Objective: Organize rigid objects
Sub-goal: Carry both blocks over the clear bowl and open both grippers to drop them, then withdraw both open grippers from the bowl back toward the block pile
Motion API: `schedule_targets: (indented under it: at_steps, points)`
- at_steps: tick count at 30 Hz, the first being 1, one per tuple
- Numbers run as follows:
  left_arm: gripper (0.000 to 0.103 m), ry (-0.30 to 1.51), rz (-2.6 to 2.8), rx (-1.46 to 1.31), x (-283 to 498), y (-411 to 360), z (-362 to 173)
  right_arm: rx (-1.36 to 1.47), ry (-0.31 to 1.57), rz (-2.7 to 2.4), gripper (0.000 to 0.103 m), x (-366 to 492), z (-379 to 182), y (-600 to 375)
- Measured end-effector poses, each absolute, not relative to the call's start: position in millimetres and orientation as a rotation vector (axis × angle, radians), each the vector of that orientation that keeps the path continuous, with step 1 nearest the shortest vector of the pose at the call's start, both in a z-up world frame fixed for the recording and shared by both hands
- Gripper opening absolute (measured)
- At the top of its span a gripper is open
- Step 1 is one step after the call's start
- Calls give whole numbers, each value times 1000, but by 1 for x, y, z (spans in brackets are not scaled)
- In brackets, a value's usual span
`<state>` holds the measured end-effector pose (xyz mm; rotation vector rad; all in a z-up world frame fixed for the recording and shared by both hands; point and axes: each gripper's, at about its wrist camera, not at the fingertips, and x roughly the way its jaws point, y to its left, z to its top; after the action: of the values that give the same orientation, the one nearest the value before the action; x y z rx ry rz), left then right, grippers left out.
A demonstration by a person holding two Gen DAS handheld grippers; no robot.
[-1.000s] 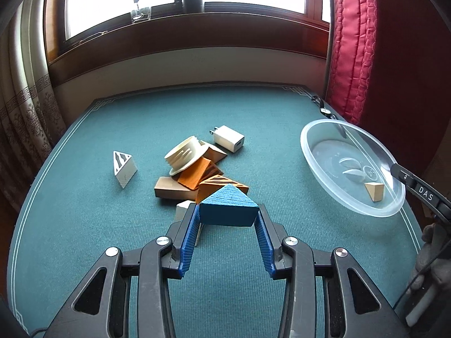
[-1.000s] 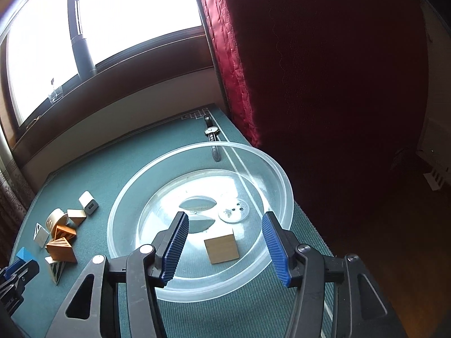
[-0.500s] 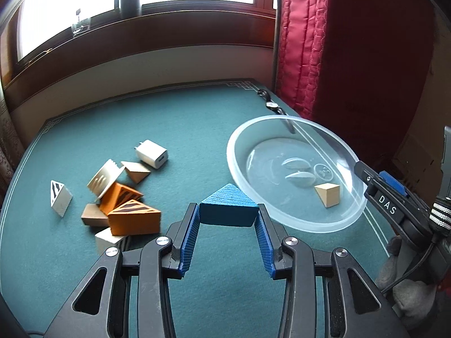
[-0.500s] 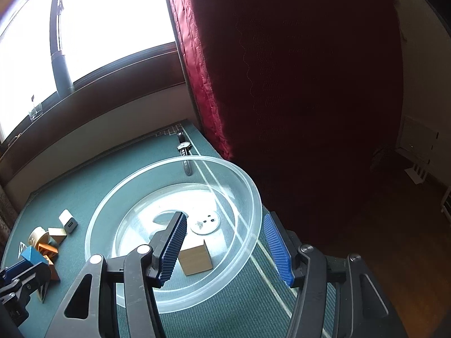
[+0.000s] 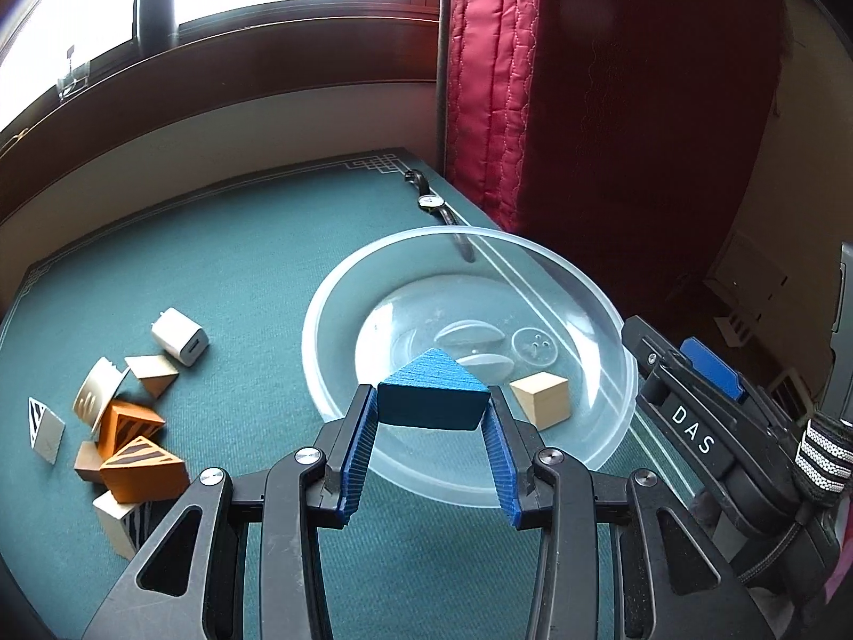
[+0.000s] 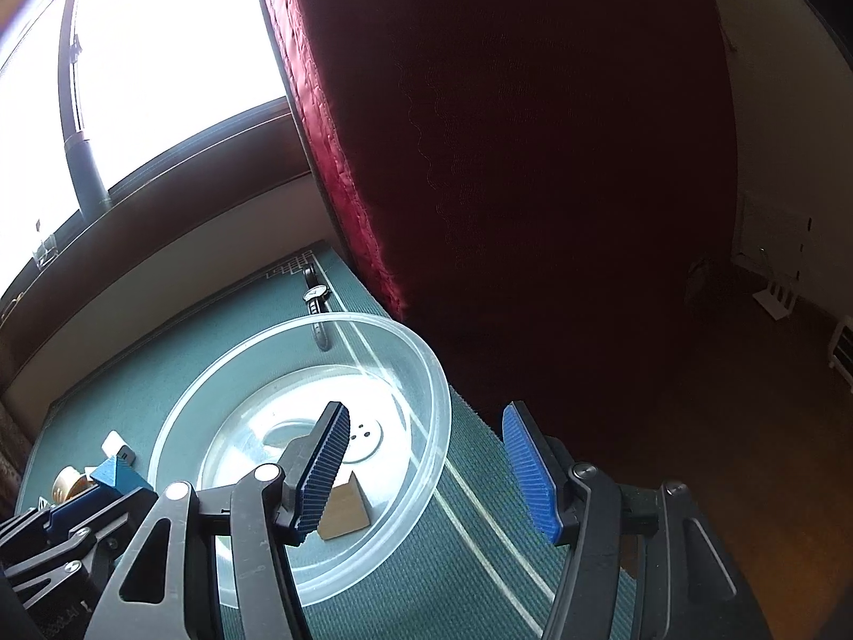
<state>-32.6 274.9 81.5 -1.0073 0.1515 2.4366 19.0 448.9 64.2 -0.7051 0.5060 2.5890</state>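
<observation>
My left gripper [image 5: 432, 416] is shut on a blue triangular block [image 5: 433, 389] and holds it over the near rim of a clear plastic bowl [image 5: 330, 298]. A tan wooden cube [image 5: 541, 399] lies inside the bowl. The blue block also shows in the right wrist view [image 6: 114, 472]. My right gripper [image 6: 424, 466] is open and empty above the bowl's right rim [image 6: 432, 368], with the tan cube [image 6: 344, 506] under its left finger. A pile of orange, tan and white blocks [image 5: 133, 448] lies on the green table to the left.
A white charger cube [image 5: 178, 336] sits left of the bowl. A wristwatch [image 5: 432, 200] lies at the table's far right corner. A red curtain [image 5: 533, 106] hangs past the table's right edge. The right gripper's body [image 5: 693, 426] is close beside the bowl.
My left gripper has carried the blue block rightward from the pile to above the bowl's near rim. My right gripper has drawn back to the right, toward the table edge.
</observation>
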Motion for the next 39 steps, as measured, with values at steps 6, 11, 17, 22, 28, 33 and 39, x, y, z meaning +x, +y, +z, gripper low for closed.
schedule_targets:
  at_steps: [6, 11, 17, 22, 28, 33, 39]
  points:
    - [68, 103, 2447, -1026, -34, 276, 78, -688, 525, 2572, 66, 19, 65, 453]
    - [68, 78, 2483, -1073, -36, 262, 74, -691, 531, 2568, 67, 18, 64, 454]
    - [69, 112, 2564, -1091, -32, 245, 71, -695, 513, 2585, 67, 19, 65, 449]
    - [69, 125, 2589, -1095, -28, 234, 71, -705, 499, 2611, 77, 23, 66, 444]
    - [69, 145, 2626, -1083, -21, 225, 73, -725, 464, 2643, 81, 24, 67, 435]
    - [72, 156, 2660, -1097, -17, 213, 71, -750, 452, 2667, 87, 25, 68, 429]
    - [72, 138, 2694, -1134, -18, 195, 66, -794, 434, 2697, 88, 24, 66, 418]
